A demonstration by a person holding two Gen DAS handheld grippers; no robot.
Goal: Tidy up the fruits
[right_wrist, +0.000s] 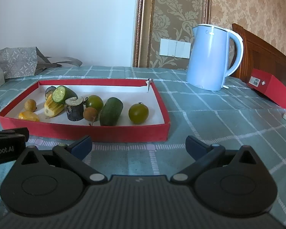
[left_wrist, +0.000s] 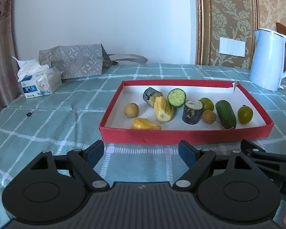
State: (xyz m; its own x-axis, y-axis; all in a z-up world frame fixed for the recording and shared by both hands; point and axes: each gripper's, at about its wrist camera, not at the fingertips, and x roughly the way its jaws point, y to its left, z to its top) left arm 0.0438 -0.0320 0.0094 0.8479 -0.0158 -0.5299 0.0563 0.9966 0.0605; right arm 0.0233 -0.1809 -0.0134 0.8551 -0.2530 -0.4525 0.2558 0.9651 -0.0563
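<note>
Hovering before the red tray point(left_wrist: 185, 134) of fruit, each hand-held gripper, left point(left_wrist: 141, 152) and right point(right_wrist: 138, 147), gapes empty.

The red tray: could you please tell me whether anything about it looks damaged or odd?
Yes: the red tray's far right corner is torn open, showing white card. The fruit inside lies jumbled.

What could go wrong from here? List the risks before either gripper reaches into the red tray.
1. The fruits lie crowded: the cut cucumber leans among the dark cane piece and yellow corn-like piece, so open fingers may knock neighbours.
2. The round green fruit and small brown fruit could roll when nudged.
3. The red tray is light-looking card; a bump on its near wall might slide it toward the kettle.
</note>
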